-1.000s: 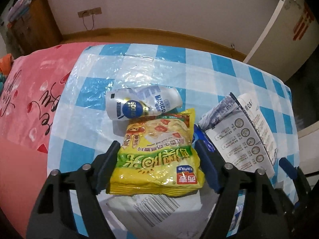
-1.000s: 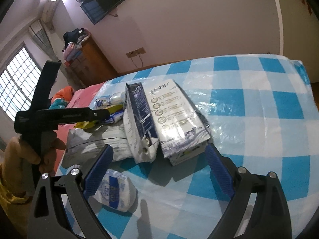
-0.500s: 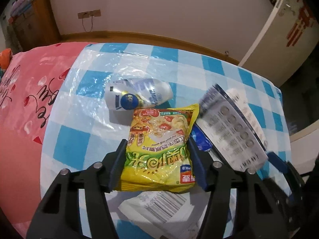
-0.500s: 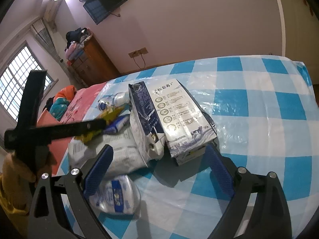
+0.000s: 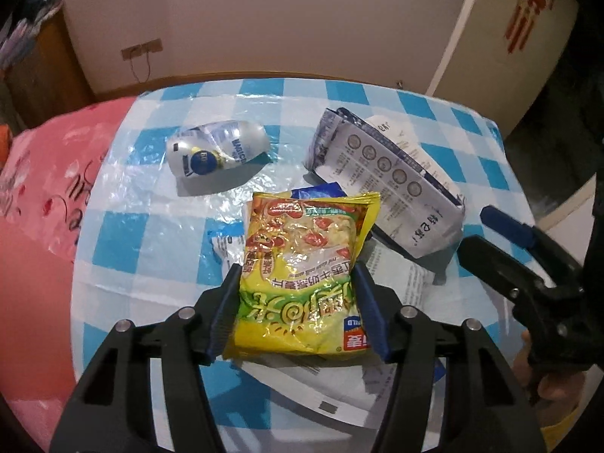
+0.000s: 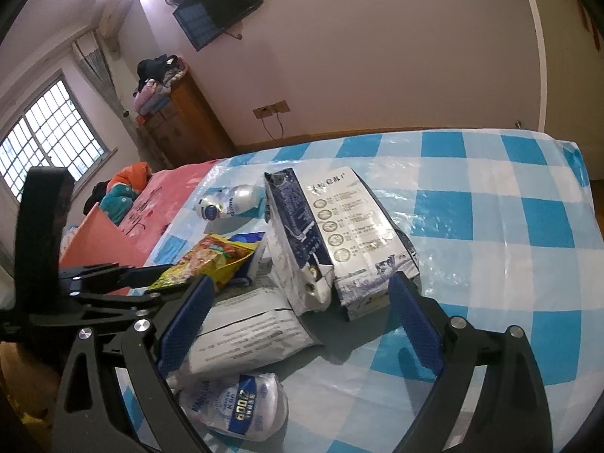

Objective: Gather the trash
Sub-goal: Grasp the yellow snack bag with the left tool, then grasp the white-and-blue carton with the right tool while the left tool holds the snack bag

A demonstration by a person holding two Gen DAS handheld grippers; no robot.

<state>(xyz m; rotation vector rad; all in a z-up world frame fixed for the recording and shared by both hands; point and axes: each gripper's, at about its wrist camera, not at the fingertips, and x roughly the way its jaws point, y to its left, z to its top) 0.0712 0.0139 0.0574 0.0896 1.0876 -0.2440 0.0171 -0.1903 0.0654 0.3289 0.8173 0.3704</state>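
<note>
- Step in hand: pickup of one trash item. The left tool (image 5: 298,309) holds the yellow packet (image 5: 305,271) by its near end, blue pads pressed on both sides.
- The packet's far end appears raised above the mailer (image 6: 245,332) that lies under it; contact there cannot be confirmed.
- The right tool (image 6: 298,317) stands wide and holds nothing. It hovers just short of the milk bag (image 6: 339,234).
- Next move, as judged: carry the packet to a trash bin. No bin is in view, so its place must be found first.
- Remaining trash: milk bag, mailer, far bottle (image 5: 217,151), near bottle (image 6: 234,407).
- Surface: counter (image 6: 509,226) with blue-and-white check cover under clear plastic.
- Room: pink bedding (image 5: 41,188), wooden dresser (image 6: 181,120), wall television (image 6: 217,3), barred window (image 6: 49,136).
</note>
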